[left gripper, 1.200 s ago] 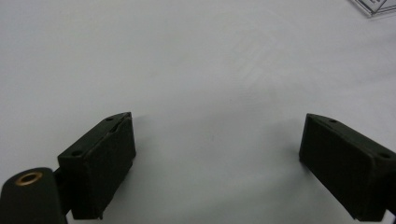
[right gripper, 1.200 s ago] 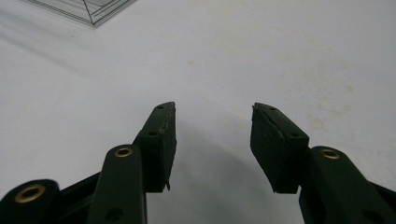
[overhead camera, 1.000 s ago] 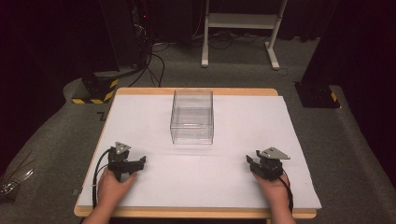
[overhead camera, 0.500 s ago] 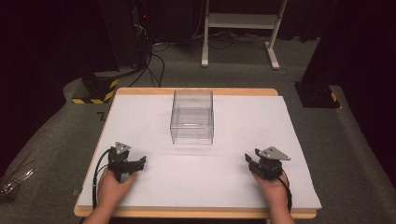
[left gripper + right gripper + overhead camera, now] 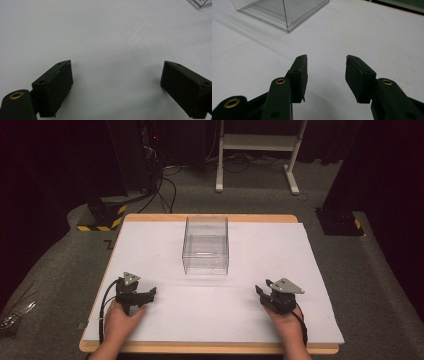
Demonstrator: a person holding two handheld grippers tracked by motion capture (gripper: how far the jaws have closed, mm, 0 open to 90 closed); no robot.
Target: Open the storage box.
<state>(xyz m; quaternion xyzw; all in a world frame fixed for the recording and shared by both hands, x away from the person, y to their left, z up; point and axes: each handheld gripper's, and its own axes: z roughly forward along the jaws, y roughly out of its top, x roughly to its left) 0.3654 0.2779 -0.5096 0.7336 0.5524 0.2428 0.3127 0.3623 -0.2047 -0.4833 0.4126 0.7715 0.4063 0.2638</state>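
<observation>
We see the left gripper (image 5: 147,293) resting on the white worktop (image 5: 210,320), jaws wide and empty. Ahead of both sets of jaws stands the clear box (image 5: 205,245). The right gripper (image 5: 260,291) holds its jaws moderately apart, empty.

Clear box (image 5: 205,245), white table cover (image 5: 165,255), black hand-held gripper (image 5: 262,294).

We see the desk (image 5: 150,330) with a sheet (image 5: 260,265) laid over its top. On the sheet, toward twelve o'clock of centre, stands the box (image 5: 205,245). At seven o'clock the left hand-held gripper (image 5: 150,293) rests on the sheet; at five o'clock the right hand-held gripper (image 5: 259,290) does too. Both lie well apart from the box. Beyond the desk, at twelve o'clock on the floor, stands a frame (image 5: 256,150).
</observation>
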